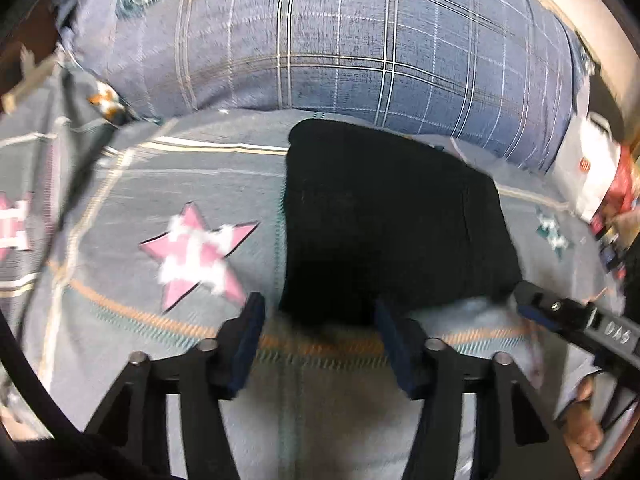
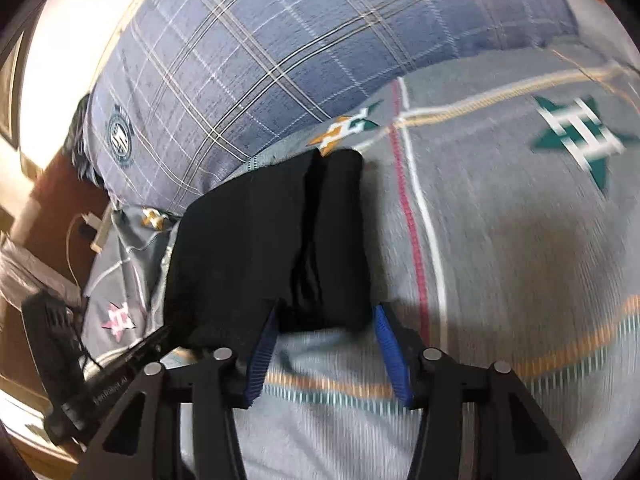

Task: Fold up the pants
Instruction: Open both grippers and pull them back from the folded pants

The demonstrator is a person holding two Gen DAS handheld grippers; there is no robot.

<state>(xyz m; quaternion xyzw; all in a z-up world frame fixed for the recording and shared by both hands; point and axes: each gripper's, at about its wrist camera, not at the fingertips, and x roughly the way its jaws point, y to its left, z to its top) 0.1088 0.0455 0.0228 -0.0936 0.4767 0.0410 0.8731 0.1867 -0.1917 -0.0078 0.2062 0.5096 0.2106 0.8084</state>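
Two handheld grippers hang over a bed where a pair of black pants (image 1: pixel 396 216) lies folded into a compact, roughly square bundle on the star-patterned grey bedsheet (image 1: pixel 120 184), its far edge close to a blue plaid pillow (image 1: pixel 360 40). The left gripper (image 1: pixel 318 330) has its fingers spread apart with nothing between them, only sheet showing in the gap, their tips just short of the bundle's near edge. From the other side, the right gripper (image 2: pixel 326 344) shows the same: blue-padded fingers released, the near hem of the pants (image 2: pixel 272 248) sitting just beyond the tips, no cloth pinched. The right gripper (image 1: pixel 568 316) also juts in at the edge of the left camera's view, with part of the person's hand (image 1: pixel 588 420) below it.

By the look of it, the folding itself is done or close to it: the garment lies in layers, a seam or fold line running down its middle, the edges fairly square. Both pictures are smeared, which suggests the hands are on the move. Should one more fold be wanted, the next move would call for both sets of fingers to close on the near edge at its two corners and carry it evenly toward the pillow; otherwise, a clean retreat without snagging the cloth.
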